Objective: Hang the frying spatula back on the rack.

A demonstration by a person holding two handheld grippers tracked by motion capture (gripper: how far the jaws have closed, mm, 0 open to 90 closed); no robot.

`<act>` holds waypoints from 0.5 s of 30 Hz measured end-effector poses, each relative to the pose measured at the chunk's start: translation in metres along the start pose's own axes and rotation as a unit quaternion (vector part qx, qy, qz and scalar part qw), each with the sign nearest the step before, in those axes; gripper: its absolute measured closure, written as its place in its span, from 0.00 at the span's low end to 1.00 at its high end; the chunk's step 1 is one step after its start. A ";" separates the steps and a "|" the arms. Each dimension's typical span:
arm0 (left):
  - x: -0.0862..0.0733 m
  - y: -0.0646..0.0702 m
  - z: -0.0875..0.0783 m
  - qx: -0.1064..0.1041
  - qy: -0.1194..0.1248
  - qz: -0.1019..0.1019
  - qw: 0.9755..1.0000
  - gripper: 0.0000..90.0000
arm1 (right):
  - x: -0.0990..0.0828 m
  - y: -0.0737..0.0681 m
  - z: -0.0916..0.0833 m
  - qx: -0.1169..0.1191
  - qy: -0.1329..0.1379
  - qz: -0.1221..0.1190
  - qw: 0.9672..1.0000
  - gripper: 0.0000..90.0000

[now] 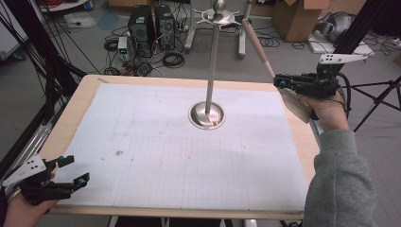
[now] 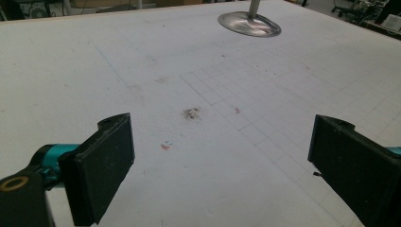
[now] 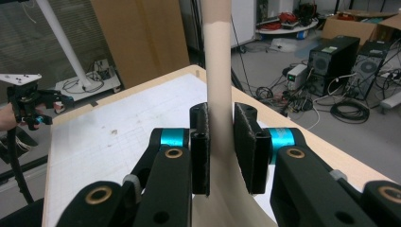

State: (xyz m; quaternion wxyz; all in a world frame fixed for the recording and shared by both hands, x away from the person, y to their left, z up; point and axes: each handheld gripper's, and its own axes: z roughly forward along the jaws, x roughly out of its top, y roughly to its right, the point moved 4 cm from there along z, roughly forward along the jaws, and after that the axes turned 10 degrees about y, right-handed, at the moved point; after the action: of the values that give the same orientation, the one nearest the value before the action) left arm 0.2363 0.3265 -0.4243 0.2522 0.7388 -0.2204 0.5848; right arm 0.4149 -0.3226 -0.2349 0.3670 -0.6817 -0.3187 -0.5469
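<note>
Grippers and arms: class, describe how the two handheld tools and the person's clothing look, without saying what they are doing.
Both are black, two-jawed tools with flat rectangular pads, teal collars and brass-coloured rivets. The left gripper and right gripper each carry a pale grey triangular plate with small holes. A black cable trails from the right one. A grey sweatshirt sleeve covers the right forearm.

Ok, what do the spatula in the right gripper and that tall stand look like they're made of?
The spatula looks like wood or bamboo: pale tan, matte, no shine, though plastic can't be ruled out. The right gripper is shut on its handle. The stand looks like polished metal, probably steel: silvery pole and round base with mirror-like highlights.
</note>
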 end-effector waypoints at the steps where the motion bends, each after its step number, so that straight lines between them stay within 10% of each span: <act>1: 0.000 0.000 0.000 0.000 0.000 0.000 1.000 0.09 | 0.000 0.000 0.001 0.000 -0.001 0.000 1.000 0.86; 15: -0.001 -0.001 -0.001 0.000 -0.004 0.001 1.000 0.09 | -0.001 -0.001 0.007 0.004 -0.004 0.001 1.000 0.86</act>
State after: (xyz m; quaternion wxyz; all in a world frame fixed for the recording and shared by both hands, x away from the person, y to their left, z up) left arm 0.2362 0.3274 -0.4253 0.2509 0.7407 -0.2222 0.5822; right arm 0.4177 -0.3161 -0.2372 0.3686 -0.6828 -0.3214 -0.5427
